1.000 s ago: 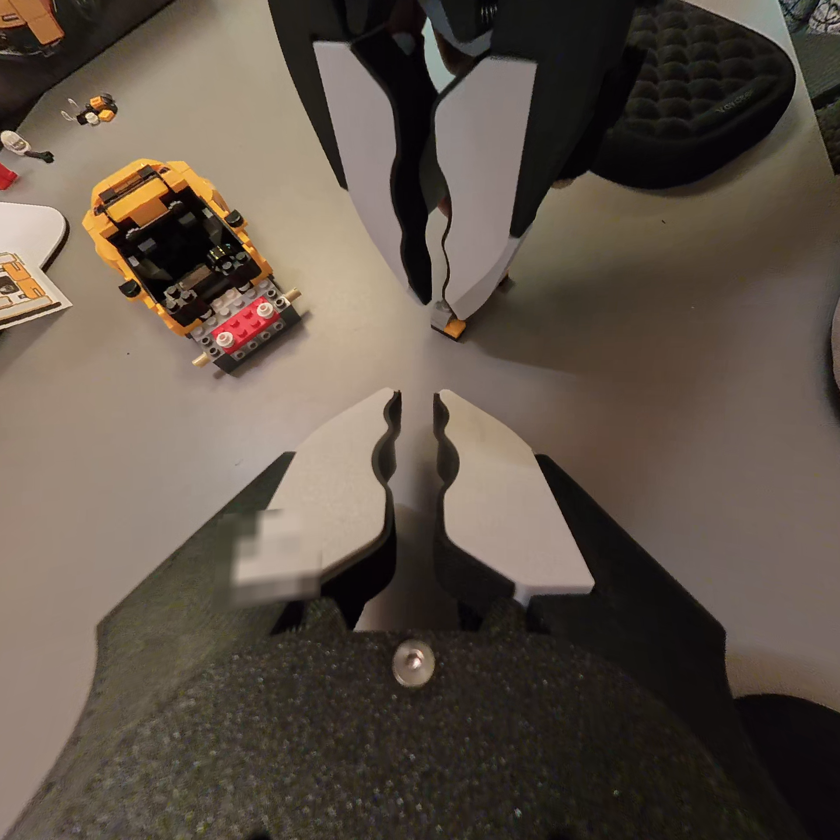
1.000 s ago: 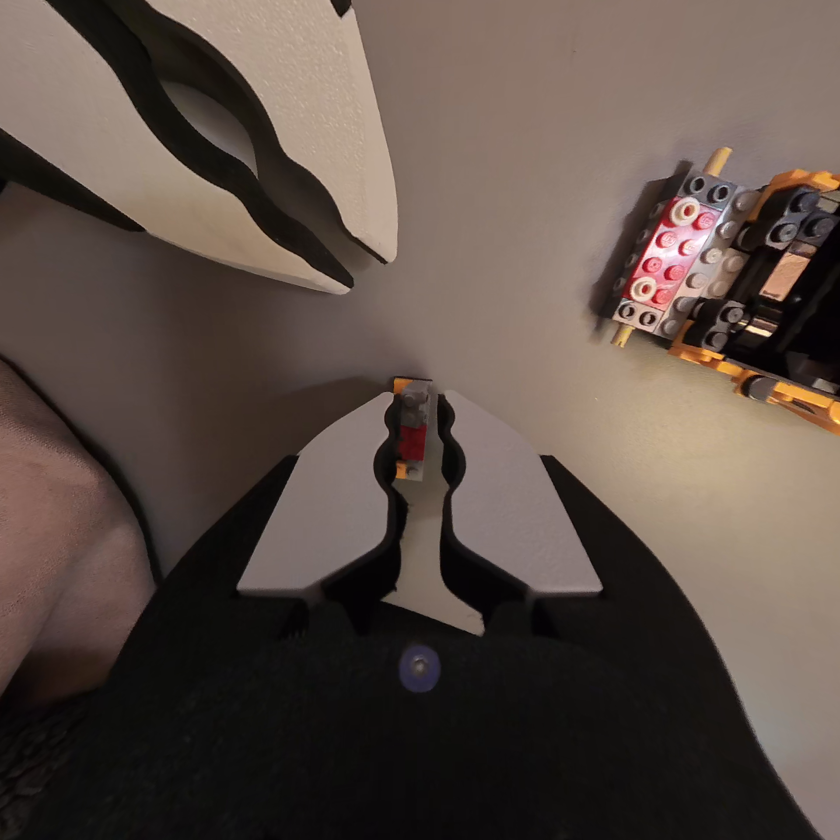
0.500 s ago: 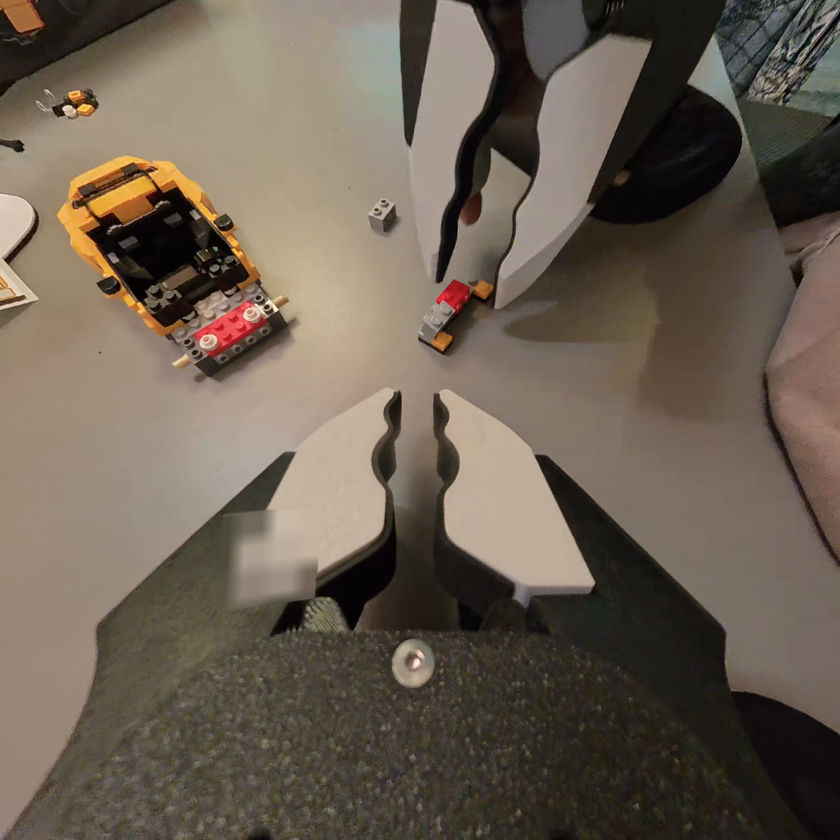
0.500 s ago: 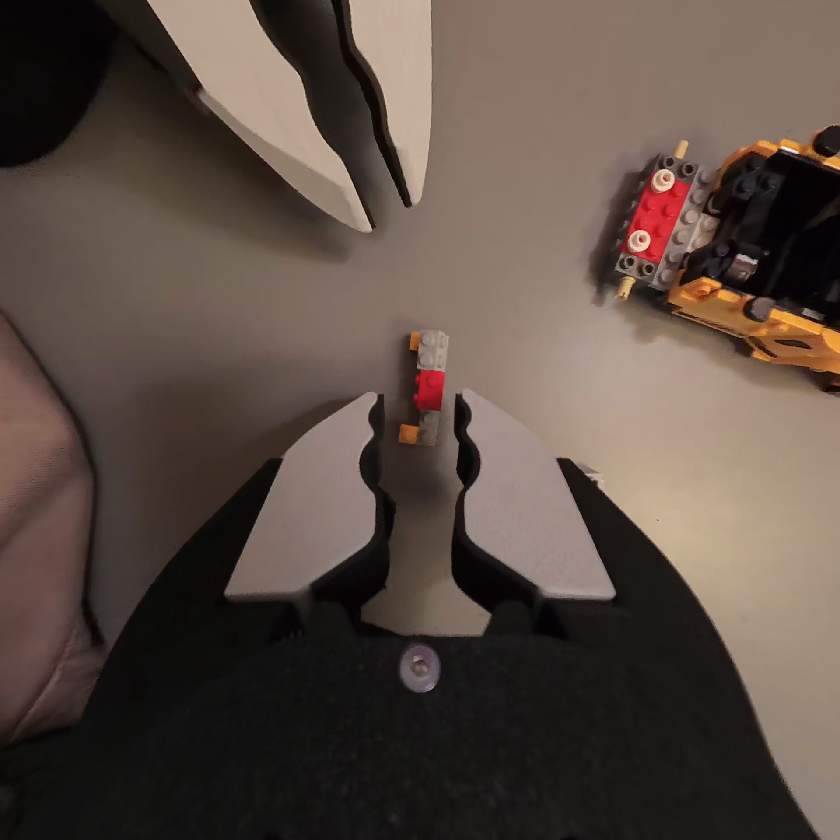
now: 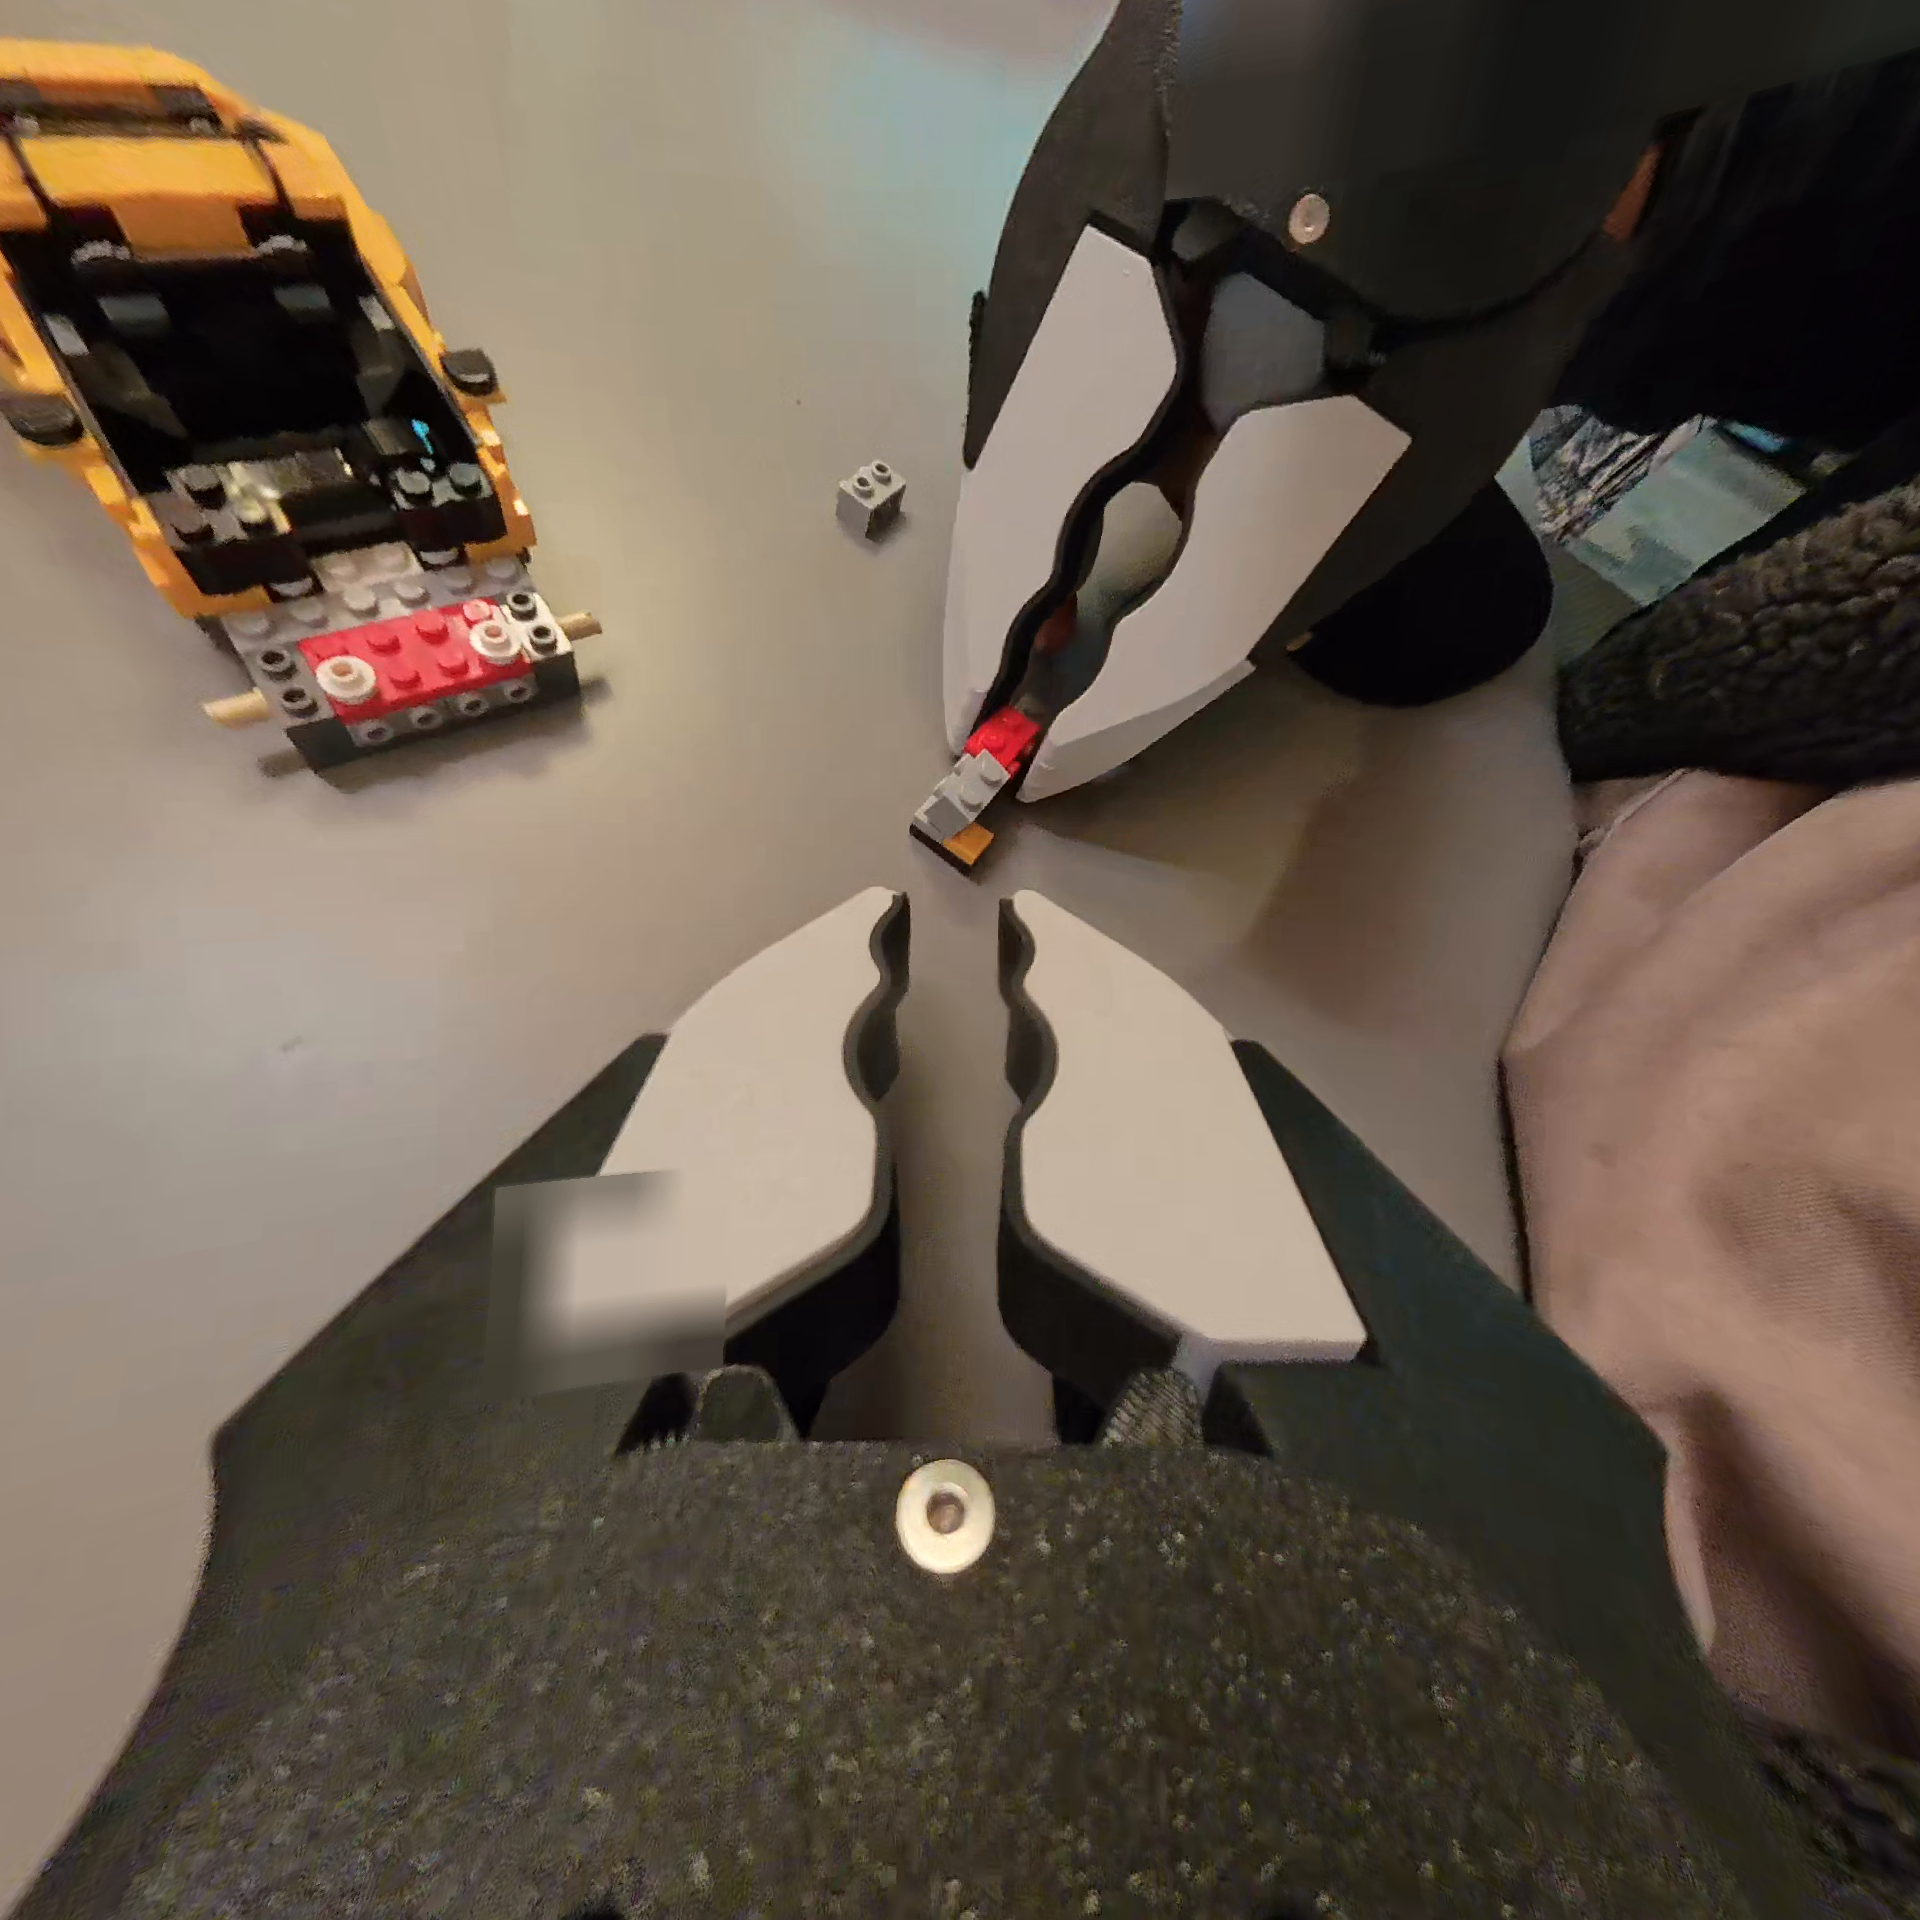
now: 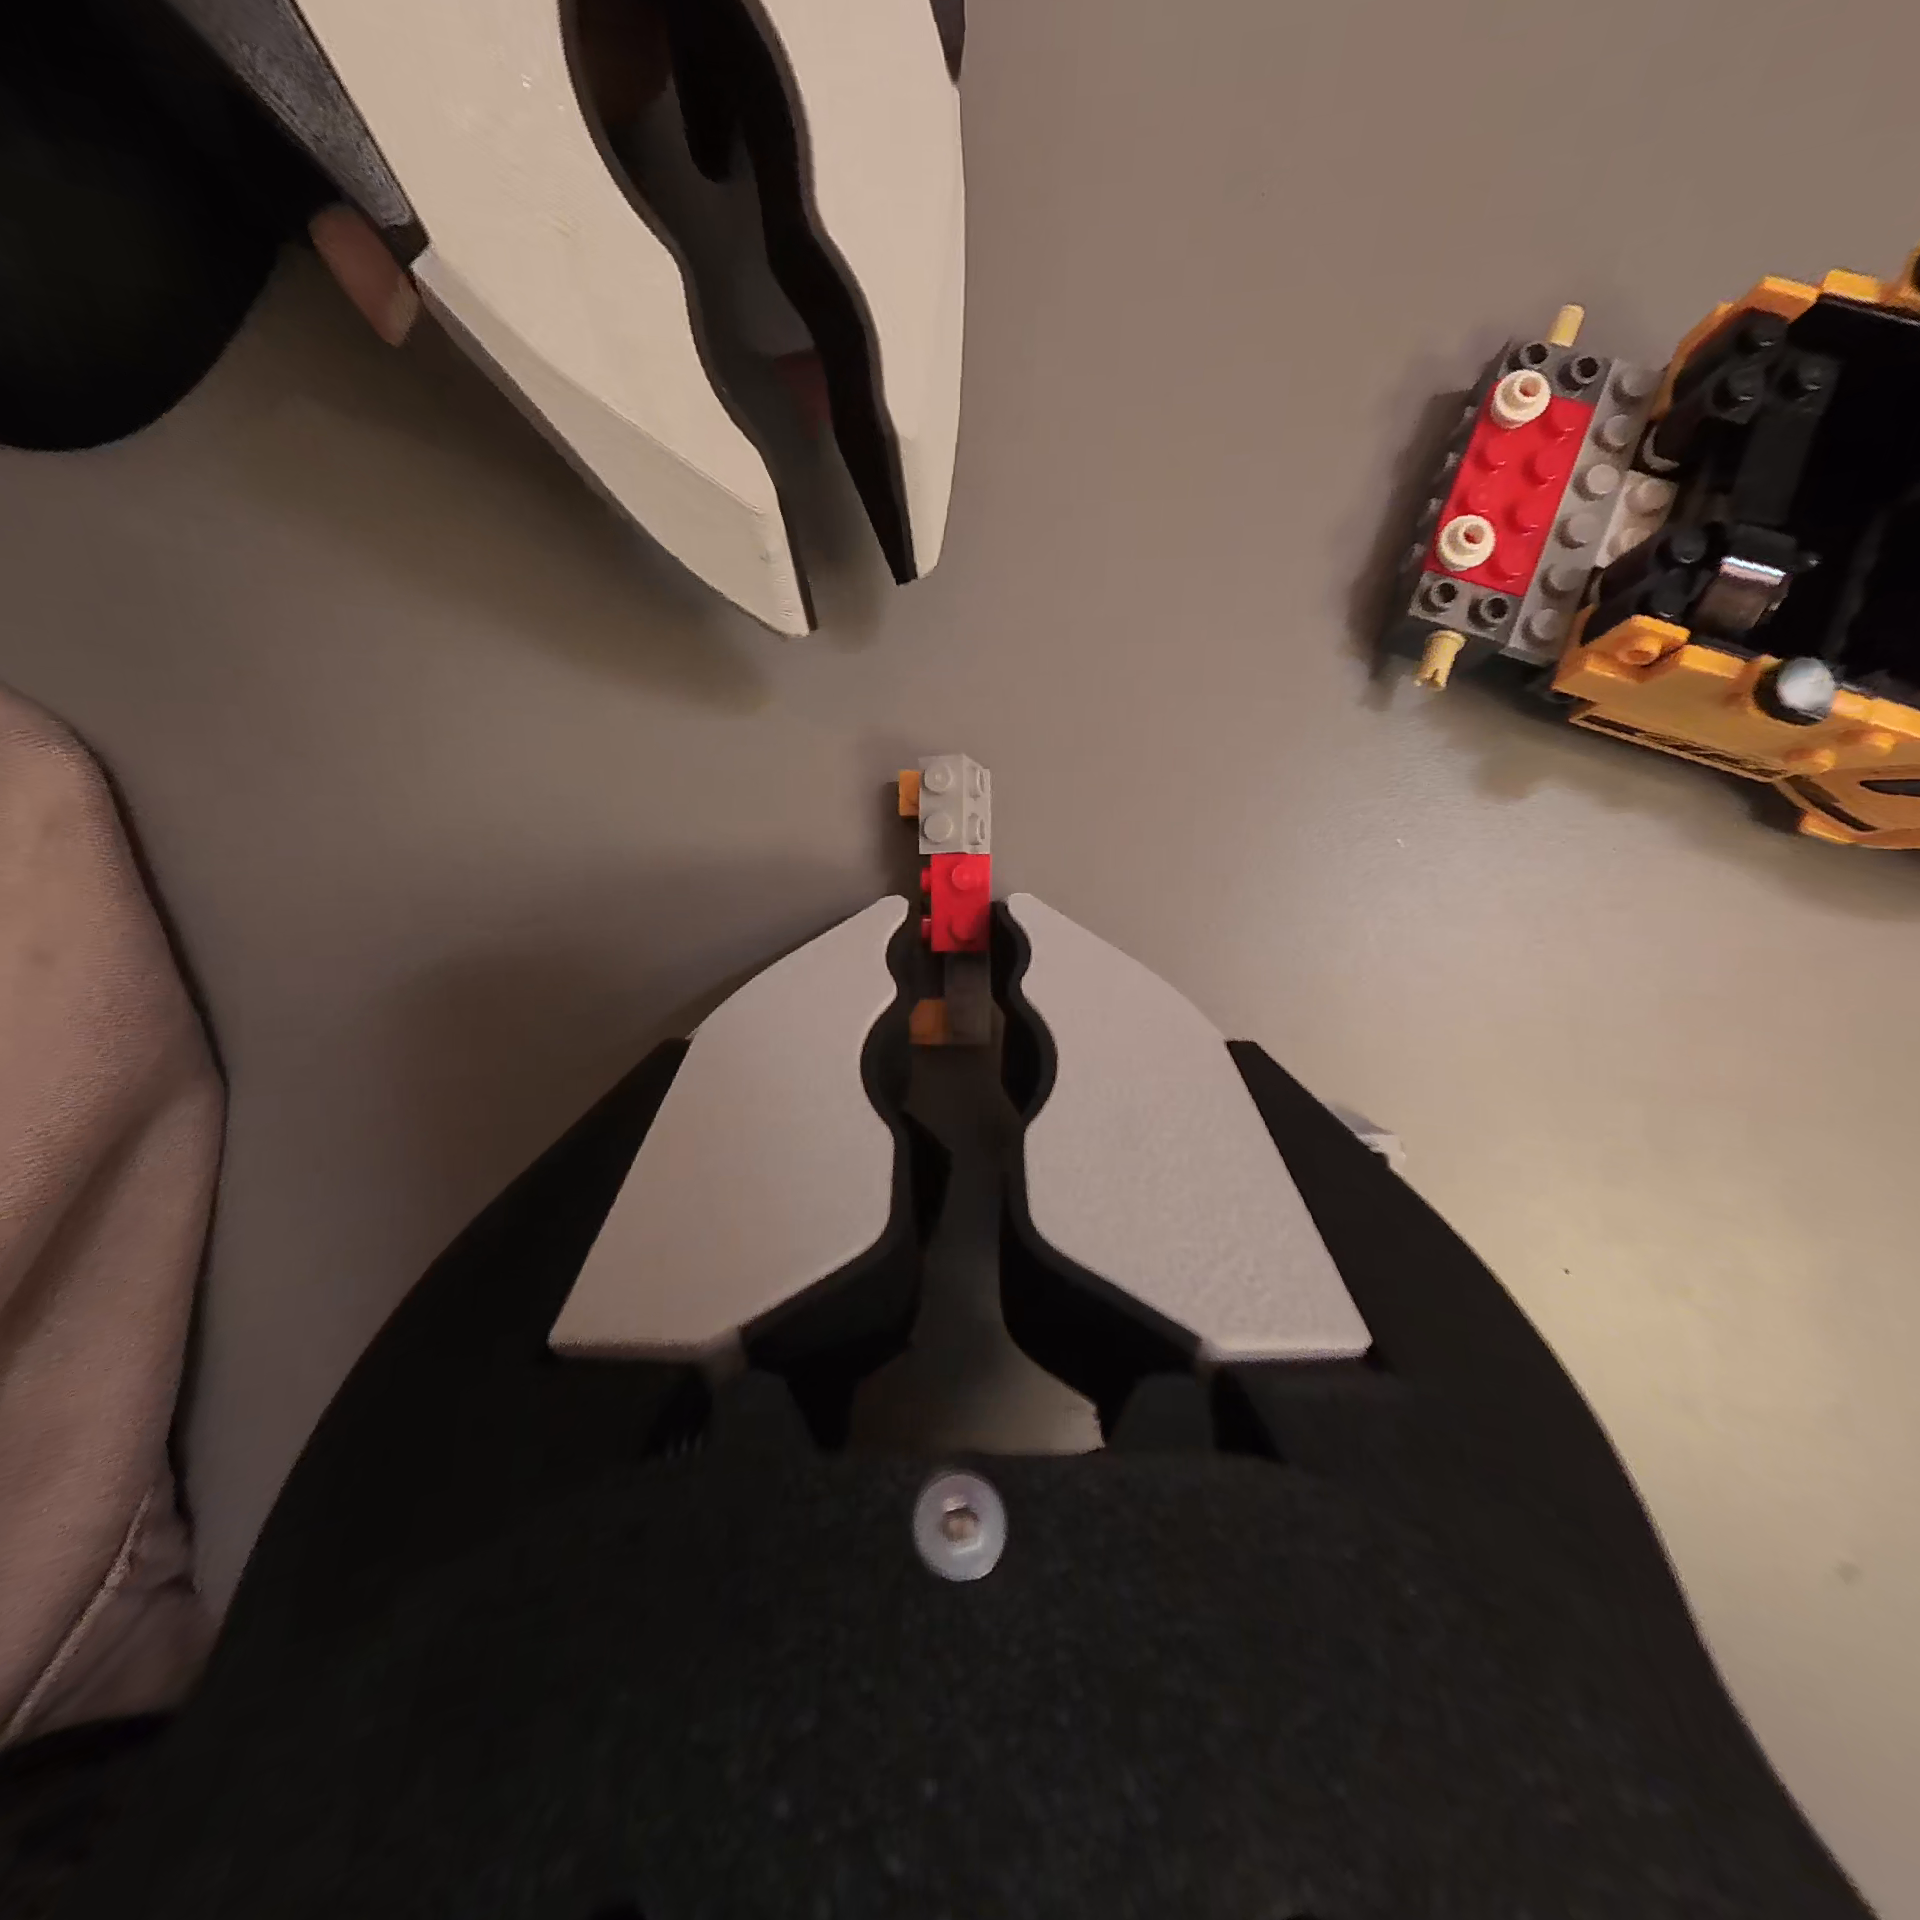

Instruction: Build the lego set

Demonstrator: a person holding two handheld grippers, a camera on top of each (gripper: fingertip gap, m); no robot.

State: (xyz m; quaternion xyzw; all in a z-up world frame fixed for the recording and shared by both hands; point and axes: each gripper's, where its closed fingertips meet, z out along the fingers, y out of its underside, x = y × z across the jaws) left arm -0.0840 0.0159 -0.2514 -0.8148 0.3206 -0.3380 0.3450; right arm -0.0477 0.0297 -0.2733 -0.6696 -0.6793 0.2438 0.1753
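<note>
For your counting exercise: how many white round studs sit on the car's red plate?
2. One white round stud sits at one end of the red plate on the orange car, the other at the opposite end. None looks hidden.

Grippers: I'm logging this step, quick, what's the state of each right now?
Left gripper: open a narrow gap, holding nothing.
Right gripper: shut on the small brick assembly of grey, red and orange pieces.

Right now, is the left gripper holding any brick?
No, the left gripper is empty; the small brick assembly sits in the right gripper.
</note>
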